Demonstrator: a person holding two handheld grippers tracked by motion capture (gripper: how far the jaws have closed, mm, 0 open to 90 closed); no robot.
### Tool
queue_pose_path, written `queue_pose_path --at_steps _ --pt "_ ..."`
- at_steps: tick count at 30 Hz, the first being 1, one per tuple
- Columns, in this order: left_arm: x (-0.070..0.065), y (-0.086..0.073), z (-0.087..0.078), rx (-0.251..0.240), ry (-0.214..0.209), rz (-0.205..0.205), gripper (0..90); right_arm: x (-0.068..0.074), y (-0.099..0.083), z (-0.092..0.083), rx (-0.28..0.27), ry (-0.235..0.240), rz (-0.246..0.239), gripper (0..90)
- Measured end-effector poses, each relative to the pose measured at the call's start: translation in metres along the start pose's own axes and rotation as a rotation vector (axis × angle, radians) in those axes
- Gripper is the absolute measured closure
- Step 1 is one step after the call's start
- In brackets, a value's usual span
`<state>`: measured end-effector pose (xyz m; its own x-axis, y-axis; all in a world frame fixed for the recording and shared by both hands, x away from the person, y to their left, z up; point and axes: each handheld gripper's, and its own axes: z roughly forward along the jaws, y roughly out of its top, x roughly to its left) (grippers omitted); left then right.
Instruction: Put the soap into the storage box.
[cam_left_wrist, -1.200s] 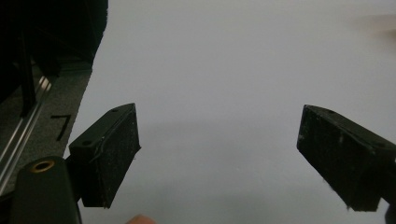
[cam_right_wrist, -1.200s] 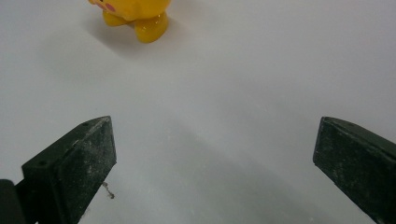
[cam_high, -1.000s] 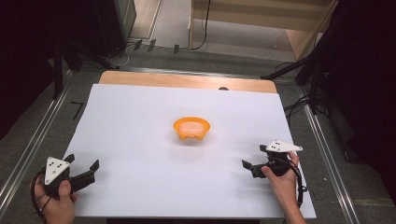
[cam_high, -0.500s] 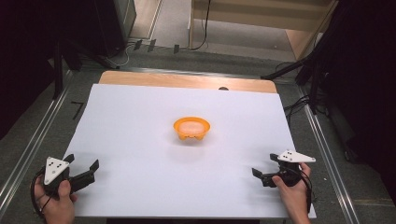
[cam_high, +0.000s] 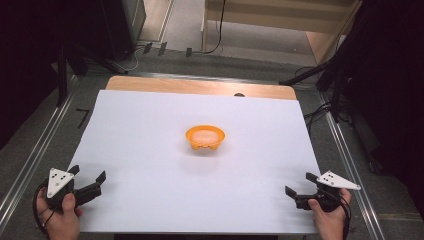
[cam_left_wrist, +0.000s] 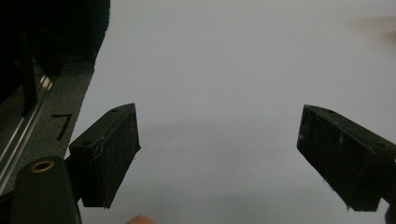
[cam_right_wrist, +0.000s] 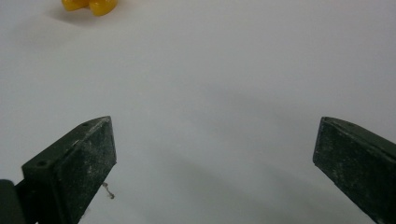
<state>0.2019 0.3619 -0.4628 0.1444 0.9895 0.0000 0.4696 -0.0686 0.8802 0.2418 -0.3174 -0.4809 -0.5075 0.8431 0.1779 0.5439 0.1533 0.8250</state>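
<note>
One orange bowl (cam_high: 205, 138) stands upright near the middle of the white sheet (cam_high: 150, 150), slightly toward the far side. It is well apart from both grippers. Its lower edge is lobed, and it casts a faint shadow toward the near edge. In the right gripper view the bowl's base (cam_right_wrist: 91, 5) appears at the top left, far ahead of the jaws. The inside shows a paler orange floor; whether anything lies in it cannot be told.

There are two grippers, one in each hand. The left gripper (cam_high: 89, 173) sits at the near left corner of the sheet, held by the left hand (cam_high: 62, 220). Its jaws are spread wide, angled toward the centre, with nothing between them. In its own view the left gripper (cam_left_wrist: 218, 126) has both black pads standing far apart over bare white sheet. The right gripper (cam_high: 299, 183) sits at the near right corner, held by the right hand (cam_high: 330, 222), and points inward across the table. Its jaws are likewise spread wide and hold nothing. The right gripper view (cam_right_wrist: 215, 123) shows bare sheet between its pads.

Each gripper carries one grey three-cornered plate, left (cam_high: 59, 181) and right (cam_high: 339, 180).

The sheet covers a wooden tabletop (cam_high: 200, 86), of which one strip shows along the far edge. One black mark (cam_left_wrist: 62, 125) lies on the grey surface to the left of the sheet.
</note>
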Motion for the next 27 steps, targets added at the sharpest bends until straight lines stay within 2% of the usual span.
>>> queue_pose_path --at_steps 5,11,18,22,27 --pt "0.000 0.000 0.000 -0.003 -0.001 -0.002 13.6 -0.005 -0.008 -0.012 -0.036 -0.035 0.022 0.0" --pt "0.000 0.000 -0.001 -0.005 -0.005 -0.005 13.6 -0.008 -0.015 -0.019 -0.070 -0.039 0.032 0.0" --pt "0.001 0.000 0.000 -0.005 -0.009 -0.015 13.6 -0.013 -0.020 -0.019 -0.106 -0.044 0.107 0.0" --pt "0.002 0.000 0.001 0.007 -0.010 -0.021 13.7 -0.013 -0.019 -0.019 -0.105 -0.051 0.110 0.0" --pt "0.002 0.001 0.002 0.022 -0.008 -0.023 13.7 -0.011 -0.019 -0.018 -0.093 -0.065 0.090 0.0"
